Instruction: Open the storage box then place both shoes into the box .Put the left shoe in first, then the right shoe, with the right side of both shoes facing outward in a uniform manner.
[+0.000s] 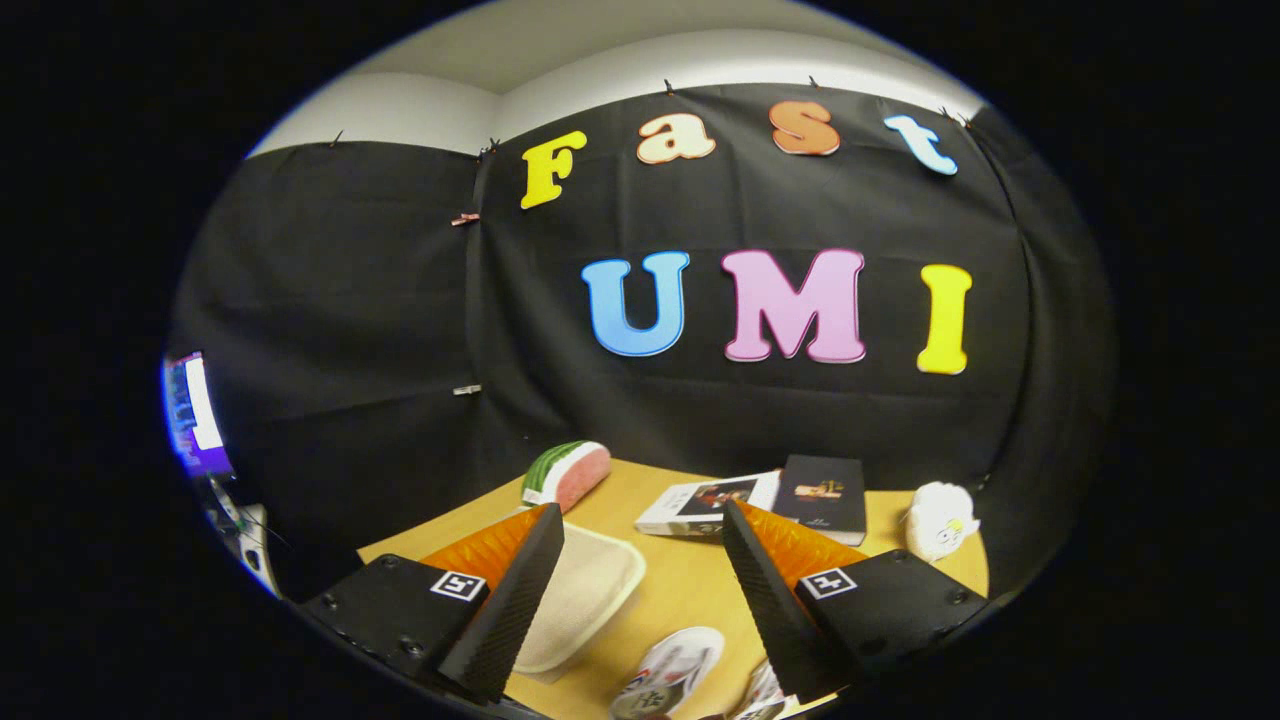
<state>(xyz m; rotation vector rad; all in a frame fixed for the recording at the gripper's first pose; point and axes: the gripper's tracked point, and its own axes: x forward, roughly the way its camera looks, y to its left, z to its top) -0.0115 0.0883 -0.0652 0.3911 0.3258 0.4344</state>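
Tabletop point(690, 590) of pale wood was seen stretching ahead of the raised gripper point(640, 560), whose two fingers were held wide apart with nothing between them but bare wood. A cream, rounded-corner lid or tray, judged to be the storage box point(590, 590) (its body could not be made out), lay flat just beside and partly behind the left finger. Two shoes were glimpsed low between the fingers: one shoe point(672, 672), white with dark markings, lay near the middle, and the edge of a second shoe point(760, 695) was touching the foot of the right finger; which was left and which right could not be told. Beyond the fingers, near the far edge, two books point(760, 497) were lying side by side, with a watermelon-patterned cushion point(567, 473) beyond the left finger and a small white plush toy point(940, 520) beyond the right.

The box was judged unopened, so opening it was taken as the step in hand. For that to be done well, the gripper would need to be tipped down from its high, forward-looking pose and swung left, the fingers kept spread until one edge of the lid was straddled, then closed firmly on the rim. The shoes would best be left undisturbed during the swing.
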